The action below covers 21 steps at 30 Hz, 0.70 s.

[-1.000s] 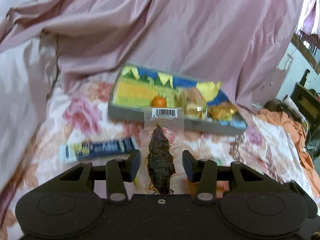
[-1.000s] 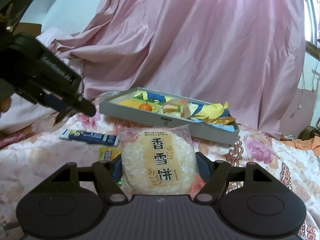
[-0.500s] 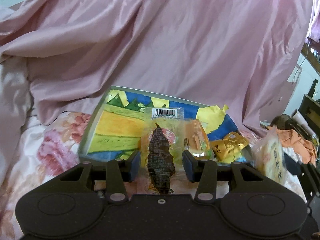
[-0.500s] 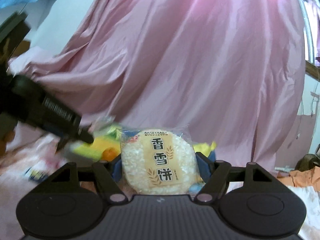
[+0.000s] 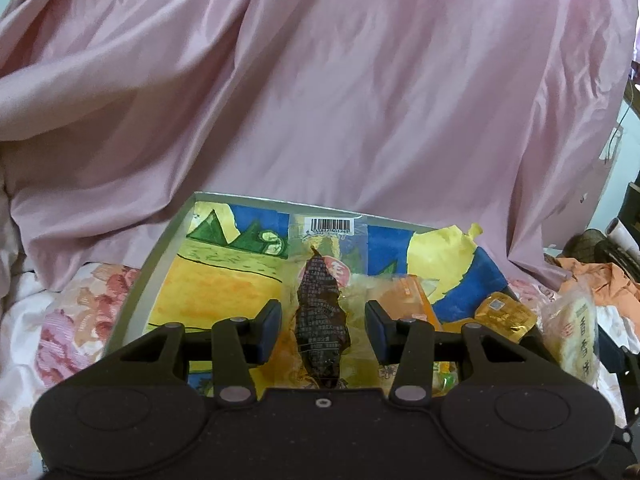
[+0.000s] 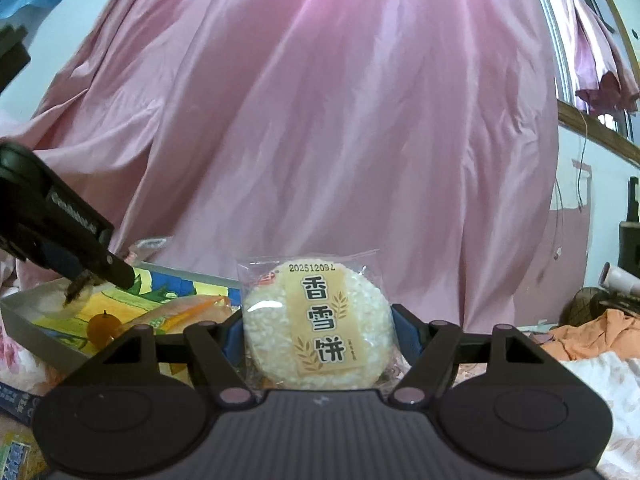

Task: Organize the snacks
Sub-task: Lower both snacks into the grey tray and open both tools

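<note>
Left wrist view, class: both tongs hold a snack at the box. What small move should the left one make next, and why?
Probably lower slightly and open. The left tongs hold the clear packet with a dark brown dried snack above the grey cardboard box with a colourful picture lining, where other snacks already lie, so releasing should drop it inside.

The left wrist view looks forward and down from close above the grey tray (image 5: 160, 248). The right wrist view sits lower, to its right, facing the pink curtain (image 6: 320, 120). Both share tray and curtain.
</note>
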Tool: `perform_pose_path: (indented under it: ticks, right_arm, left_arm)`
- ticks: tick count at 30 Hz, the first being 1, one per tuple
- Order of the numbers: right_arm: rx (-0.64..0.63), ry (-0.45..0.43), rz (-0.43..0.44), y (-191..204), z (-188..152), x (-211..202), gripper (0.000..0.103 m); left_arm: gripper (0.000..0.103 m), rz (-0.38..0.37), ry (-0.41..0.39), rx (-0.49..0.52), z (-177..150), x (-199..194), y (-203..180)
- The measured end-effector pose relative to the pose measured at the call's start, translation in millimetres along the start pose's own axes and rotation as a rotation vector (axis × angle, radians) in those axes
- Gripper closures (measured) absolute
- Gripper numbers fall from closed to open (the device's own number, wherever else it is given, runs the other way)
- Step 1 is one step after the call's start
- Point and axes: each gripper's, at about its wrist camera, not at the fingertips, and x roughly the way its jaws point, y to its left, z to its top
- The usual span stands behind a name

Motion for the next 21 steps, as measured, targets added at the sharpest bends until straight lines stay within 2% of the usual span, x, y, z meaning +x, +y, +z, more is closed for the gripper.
perform_pose_path:
  ticks: [6, 10, 14, 17, 21]
  right_arm:
    - [0.007, 0.046, 0.022, 0, -2, 5, 0.027]
    - [-0.003, 0.071, 0.028, 4, -6, 9, 0.026]
    - [0.010, 0.079, 0.035, 4, -10, 11, 0.013]
    - [0.023, 0.080, 0.042, 4, -12, 11, 0.004]
    - [0.018, 0.079, 0.035, 6, -10, 8, 0.000]
  left_arm:
    - [0.055, -0.047, 0.002, 0.057, -8, 8, -10]
    - [0.055, -0.053, -0.005, 0.062, -11, 11, -11]
    - [0.053, -0.057, -0.006, 0.060, -13, 12, -9]
    - [0.039, -0.049, -0.008, 0.057, -13, 11, -8]
    - [0.022, -0.042, -0.008, 0.037, -13, 4, -7]
